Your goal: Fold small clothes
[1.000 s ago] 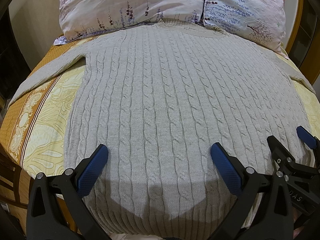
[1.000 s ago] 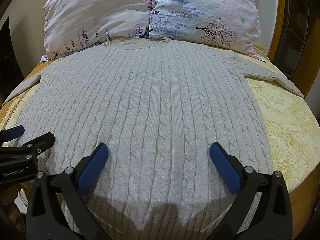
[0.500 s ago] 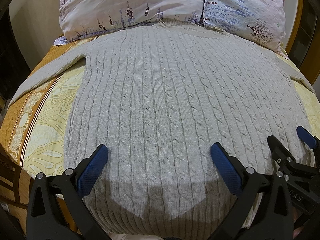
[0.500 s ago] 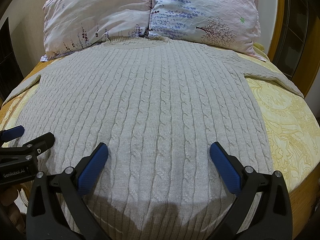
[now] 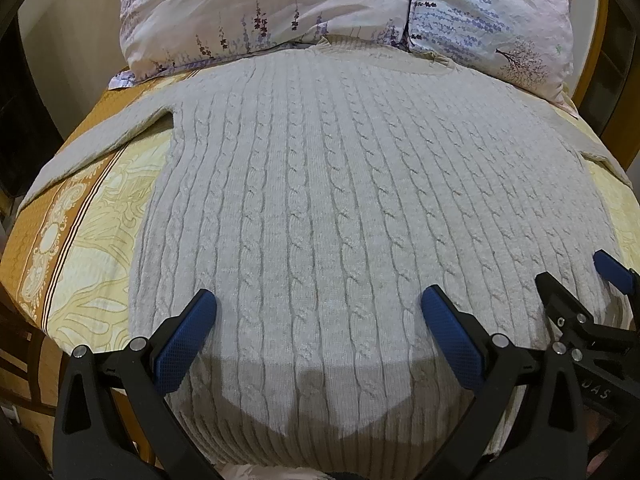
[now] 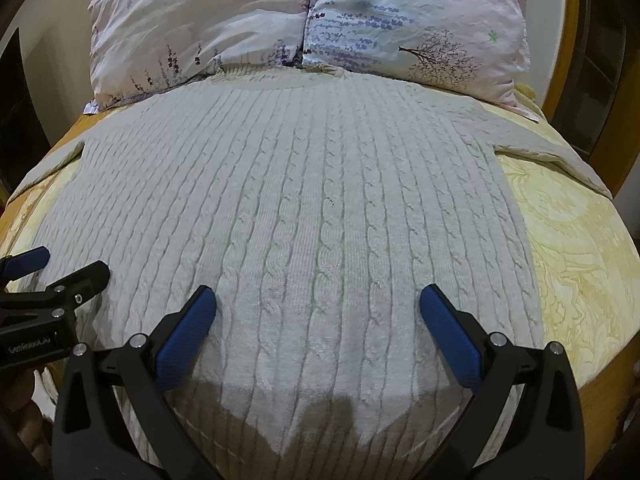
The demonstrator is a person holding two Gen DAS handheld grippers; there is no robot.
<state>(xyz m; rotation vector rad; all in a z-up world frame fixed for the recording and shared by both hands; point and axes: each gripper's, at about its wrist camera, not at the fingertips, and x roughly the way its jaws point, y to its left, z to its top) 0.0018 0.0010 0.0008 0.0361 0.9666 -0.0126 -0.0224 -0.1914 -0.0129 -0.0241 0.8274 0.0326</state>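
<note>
A pale grey cable-knit sweater [image 5: 340,184] lies flat and spread out on the bed, neck toward the pillows and hem toward me; it also shows in the right wrist view [image 6: 304,200]. One sleeve [image 5: 100,140] stretches out left, the other sleeve [image 6: 552,156] right. My left gripper [image 5: 318,312] is open and empty above the lower left part of the hem. My right gripper [image 6: 318,308] is open and empty above the lower right part. Each gripper shows at the edge of the other's view, the right one [image 5: 580,280] and the left one [image 6: 60,264].
Two floral pillows [image 5: 260,12] [image 6: 420,20] lie at the head of the bed behind the collar. A yellow patterned bedspread [image 6: 572,248] with an orange border [image 5: 44,248] covers the bed. A wooden bed frame [image 6: 568,40] rises at the right.
</note>
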